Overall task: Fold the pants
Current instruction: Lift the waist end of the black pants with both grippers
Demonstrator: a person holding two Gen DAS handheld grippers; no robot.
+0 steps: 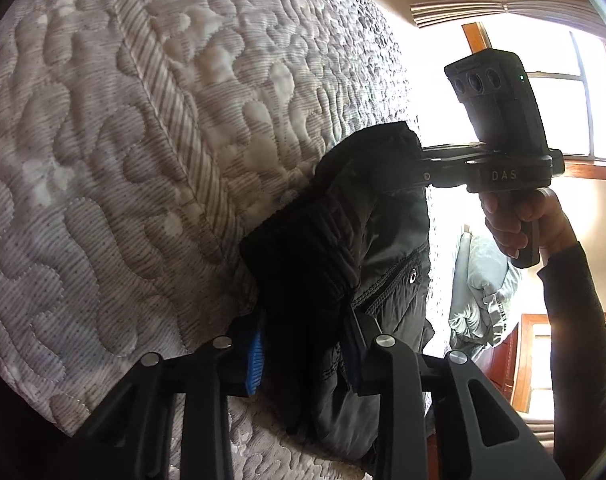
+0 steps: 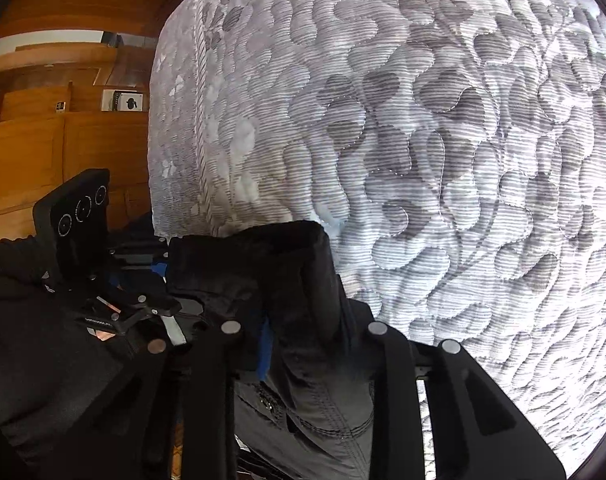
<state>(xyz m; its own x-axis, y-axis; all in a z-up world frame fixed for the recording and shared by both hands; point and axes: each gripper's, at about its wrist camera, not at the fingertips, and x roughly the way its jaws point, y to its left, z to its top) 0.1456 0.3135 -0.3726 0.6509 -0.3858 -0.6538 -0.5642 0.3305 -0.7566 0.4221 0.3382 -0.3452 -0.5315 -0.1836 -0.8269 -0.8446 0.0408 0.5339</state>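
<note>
Quilted mattress point(image 1: 143, 140) fills most of what you see, its grey-and-white stitched top running to a corner, with bright windows point(image 1: 563, 112) and wood trim beyond it on one side and wooden cabinets point(image 2: 63, 140) on the other. No earlier picture backs any claim about motion, so read this as a still.

Your pants point(image 1: 343, 248) hang at the near edge of the mattress, bunched between your two tools. Your left gripper point(image 1: 303, 352) is clamped on a thick dark fold, its blue pads point(image 1: 255, 356) pressed into the cloth. Your right gripper point(image 2: 315, 344) is likewise closed on a wad of the same garment, and in the left view its far end disappears into the fabric by the mattress edge.

The risk, as I judge it: both grips bite a gathered lump, not a clean edge. If you lift and spread from here, inner layers could slide out unevenly and the fold would come out crooked. The shiny fabric looks slippery, so a quick pull might strip it from the pads. The two tools sit close together too; you could knock them on each other.

The pants are dark grey to black, lightly glossy, with heavy topstitched seams, a zipper line and a metal snap point(image 1: 413, 276).
</note>
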